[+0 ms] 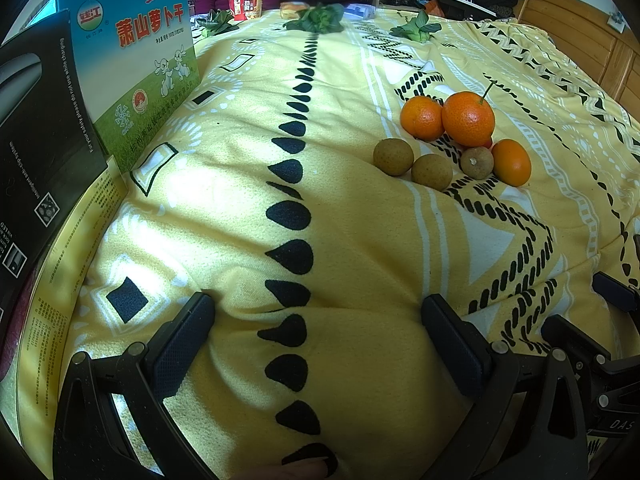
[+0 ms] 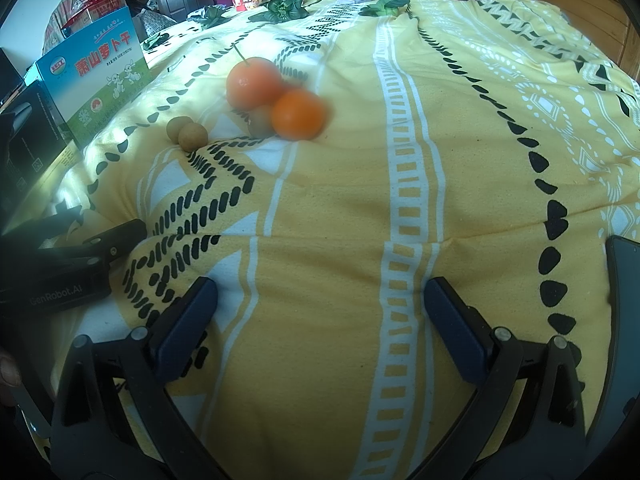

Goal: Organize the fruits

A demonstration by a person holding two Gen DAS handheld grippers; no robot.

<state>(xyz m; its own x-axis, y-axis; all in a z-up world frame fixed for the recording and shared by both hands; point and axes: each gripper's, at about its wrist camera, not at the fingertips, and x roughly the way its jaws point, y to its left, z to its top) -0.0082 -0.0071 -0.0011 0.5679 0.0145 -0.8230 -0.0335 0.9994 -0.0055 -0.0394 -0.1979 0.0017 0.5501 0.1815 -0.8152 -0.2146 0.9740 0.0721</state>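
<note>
While both the left gripper (image 1: 318, 344) and right gripper (image 2: 320, 328) gape wide and empty, the oranges (image 1: 468, 119) and brown fruits (image 1: 393, 156) apparently lie unsorted, clustered right of the green box (image 1: 136, 64).

I see a matt, slightly fuzzy yellow cloth bedspread (image 1: 340, 200) under everything. The oranges (image 1: 468, 119) at right of centre have glossy, pebbled peel; the brown longans (image 1: 393, 156) below them look dull and rough. At upper left, the printed box (image 1: 136, 60) is smooth card with a light sheen. My left hand-held gripper (image 1: 318, 344) is matt black plastic — its pads (image 1: 178, 350) finely textured, with small metal pins. The headboard (image 1: 580, 36) at upper right is varnished wood.
</note>
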